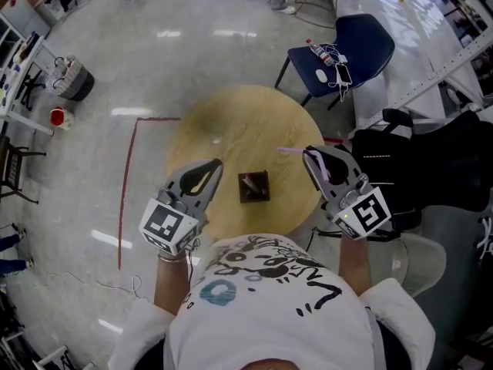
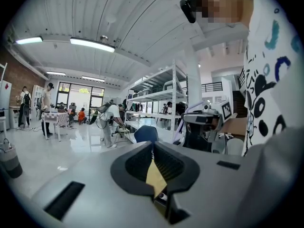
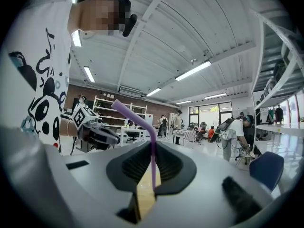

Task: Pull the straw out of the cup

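A small dark brown cup (image 1: 254, 187) stands upright near the middle of the round wooden table (image 1: 231, 122). My right gripper (image 1: 322, 163) is held above the table's right edge, to the right of the cup. It is shut on a purple bent straw (image 1: 296, 152), which is clear of the cup. In the right gripper view the straw (image 3: 152, 160) runs up between the shut jaws and bends left at its top. My left gripper (image 1: 206, 175) hovers left of the cup. Its jaws are shut with nothing between them (image 2: 153, 147).
A blue chair (image 1: 356, 45) with small items on it stands beyond the table at the right. A black bag (image 1: 431, 160) lies at the right. A red tape line (image 1: 125, 191) marks the floor at the left, and a basket (image 1: 71, 78) sits farther left. People stand in the background.
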Demonstrator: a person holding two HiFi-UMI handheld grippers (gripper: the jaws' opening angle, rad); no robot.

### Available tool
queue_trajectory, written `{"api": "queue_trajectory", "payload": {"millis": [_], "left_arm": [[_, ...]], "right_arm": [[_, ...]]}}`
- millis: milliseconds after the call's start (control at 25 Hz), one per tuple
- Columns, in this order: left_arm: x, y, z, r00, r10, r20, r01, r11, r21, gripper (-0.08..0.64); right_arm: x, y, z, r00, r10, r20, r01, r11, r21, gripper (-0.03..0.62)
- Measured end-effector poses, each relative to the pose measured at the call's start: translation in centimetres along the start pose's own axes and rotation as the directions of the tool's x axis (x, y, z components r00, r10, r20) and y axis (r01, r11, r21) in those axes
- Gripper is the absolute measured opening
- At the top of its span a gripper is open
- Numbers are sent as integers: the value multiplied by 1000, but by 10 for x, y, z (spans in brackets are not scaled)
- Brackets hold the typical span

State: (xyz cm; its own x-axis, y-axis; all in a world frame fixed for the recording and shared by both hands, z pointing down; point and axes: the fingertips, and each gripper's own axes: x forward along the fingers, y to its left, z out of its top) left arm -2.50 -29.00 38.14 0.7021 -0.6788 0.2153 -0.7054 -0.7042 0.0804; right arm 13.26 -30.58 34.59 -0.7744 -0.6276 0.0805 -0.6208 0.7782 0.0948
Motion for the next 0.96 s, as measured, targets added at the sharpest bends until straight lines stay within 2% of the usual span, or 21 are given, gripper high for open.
{"api": "queue_trajectory", "payload": {"millis": [960], "left_arm": [[5, -6, -6, 1000, -2, -14, 2, 1000, 14, 17]], "right_arm": [[1, -4, -8, 999, 32, -16, -32, 999, -2, 43]]}}
